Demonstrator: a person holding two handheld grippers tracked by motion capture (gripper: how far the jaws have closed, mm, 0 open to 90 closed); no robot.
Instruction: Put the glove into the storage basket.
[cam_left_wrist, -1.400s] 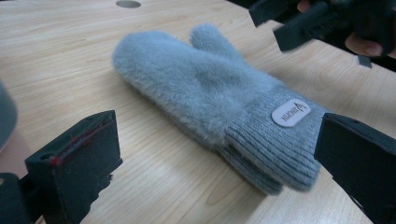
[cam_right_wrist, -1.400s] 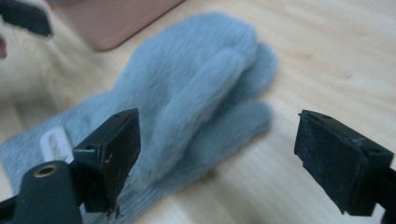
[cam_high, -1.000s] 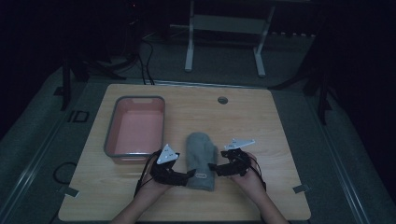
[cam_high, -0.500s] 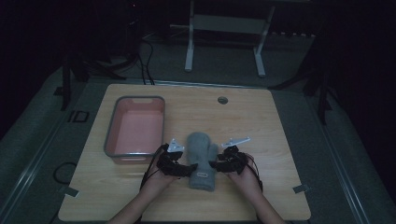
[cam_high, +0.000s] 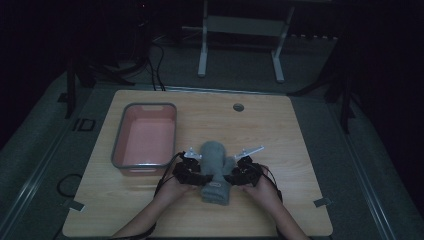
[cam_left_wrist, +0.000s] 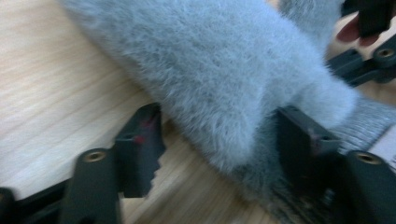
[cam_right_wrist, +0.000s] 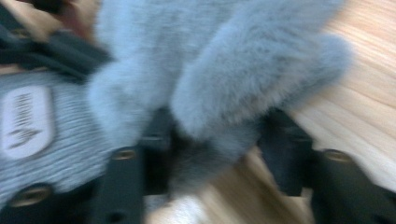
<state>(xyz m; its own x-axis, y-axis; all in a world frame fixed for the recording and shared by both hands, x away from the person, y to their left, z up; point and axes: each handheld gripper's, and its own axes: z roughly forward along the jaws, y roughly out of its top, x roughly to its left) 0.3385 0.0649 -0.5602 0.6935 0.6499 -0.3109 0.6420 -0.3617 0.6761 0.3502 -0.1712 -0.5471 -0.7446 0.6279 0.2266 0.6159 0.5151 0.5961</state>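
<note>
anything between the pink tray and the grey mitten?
Bare wood of the table for most of it in the high view. Near the front, the left gripper sits between the pink tray and the grey mitten.

pink tray (cam_high: 120, 157) at table's left, round hole (cam_high: 238, 107) near far edge

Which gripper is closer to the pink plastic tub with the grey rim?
Left. The left gripper sits just off the pink plastic tub's near right corner; the right gripper lies beyond the fluffy grey mitten.
</note>
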